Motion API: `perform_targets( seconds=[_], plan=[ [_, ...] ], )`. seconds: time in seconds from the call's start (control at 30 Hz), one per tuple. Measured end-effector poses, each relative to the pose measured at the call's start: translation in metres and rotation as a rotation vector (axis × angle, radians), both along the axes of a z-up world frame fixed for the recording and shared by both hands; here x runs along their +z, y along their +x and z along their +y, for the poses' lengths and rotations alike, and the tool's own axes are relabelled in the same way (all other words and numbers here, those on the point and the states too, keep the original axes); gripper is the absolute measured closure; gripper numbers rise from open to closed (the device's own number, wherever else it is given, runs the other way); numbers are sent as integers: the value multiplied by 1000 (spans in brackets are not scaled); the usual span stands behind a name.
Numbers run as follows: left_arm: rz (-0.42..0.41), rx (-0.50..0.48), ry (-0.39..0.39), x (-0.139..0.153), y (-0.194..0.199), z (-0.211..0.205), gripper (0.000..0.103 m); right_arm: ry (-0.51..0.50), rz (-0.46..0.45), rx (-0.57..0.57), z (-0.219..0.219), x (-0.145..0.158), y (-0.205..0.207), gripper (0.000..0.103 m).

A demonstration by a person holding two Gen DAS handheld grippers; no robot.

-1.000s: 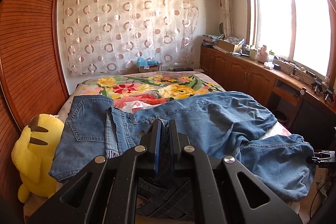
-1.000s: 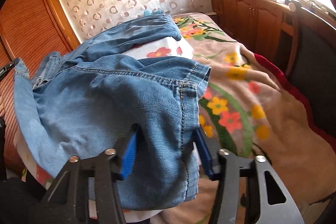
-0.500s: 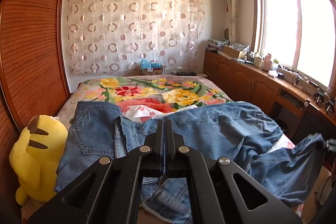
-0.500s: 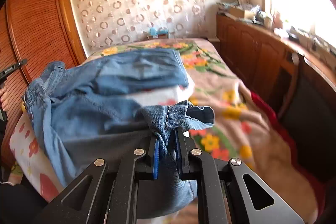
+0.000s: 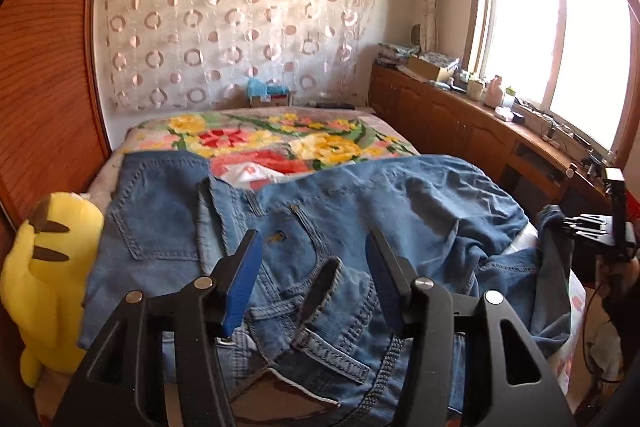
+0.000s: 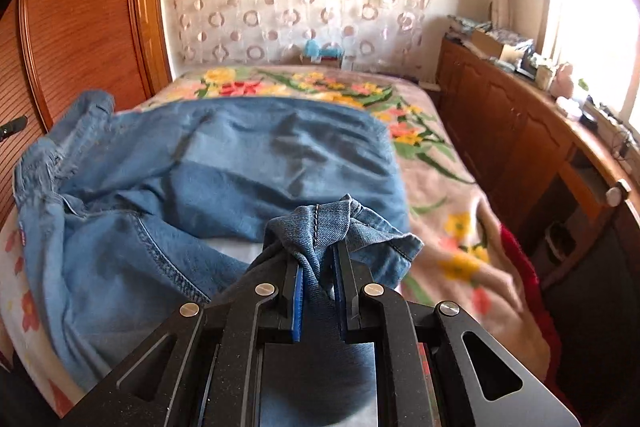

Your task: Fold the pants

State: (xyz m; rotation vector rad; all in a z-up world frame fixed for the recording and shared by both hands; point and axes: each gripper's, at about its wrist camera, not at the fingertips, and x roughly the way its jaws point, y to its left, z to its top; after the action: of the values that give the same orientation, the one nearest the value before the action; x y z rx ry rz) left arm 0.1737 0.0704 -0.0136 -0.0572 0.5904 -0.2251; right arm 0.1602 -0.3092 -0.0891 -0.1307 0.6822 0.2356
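Blue jeans [image 5: 380, 195] lie crumpled across the near end of the bed, back pocket to the left. My left gripper [image 5: 313, 239] hovers over the waistband [image 5: 320, 307]; its jaws are opening, and a belt loop stands between the fingers without either pad touching it. My right gripper [image 6: 318, 251] is shut on a bunched leg hem [image 6: 320, 223] and holds it up above the jeans [image 6: 240, 155]. In the left wrist view the right gripper [image 5: 592, 227] shows at the far right edge, with denim hanging from it.
The bed carries a floral blanket [image 5: 280, 139]. A yellow plush toy [image 5: 44, 267] sits at the bed's left side against a wooden wardrobe [image 5: 48, 67]. Wooden cabinets [image 5: 460, 119] with clutter on top run under the window on the right.
The left jaws went from shut on the waistband to apart, and the waistband dropped onto the bed. The right jaws closed on the leg hem and carried it up and along the bed.
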Motion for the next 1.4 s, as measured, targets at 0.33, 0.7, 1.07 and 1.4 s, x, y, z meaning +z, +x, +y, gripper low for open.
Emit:
perform_targets(
  seconds=[0.33,0.7,1.07,1.4],
  plan=[
    [146,-53,17,-33,21,-21,57,26,29,-4,-4,3,4,67],
    [131,-72,58,-32,7,-22,88,82,-2,-77,-45,11,-46,50],
    [158,-76,63,-43,-4,-24,94,143,72,-46,-51,-7,-53,50],
    [-19,-27,66,6,-32,-13,95,179,124,-87,-63,-23,-26,67]
  ],
)
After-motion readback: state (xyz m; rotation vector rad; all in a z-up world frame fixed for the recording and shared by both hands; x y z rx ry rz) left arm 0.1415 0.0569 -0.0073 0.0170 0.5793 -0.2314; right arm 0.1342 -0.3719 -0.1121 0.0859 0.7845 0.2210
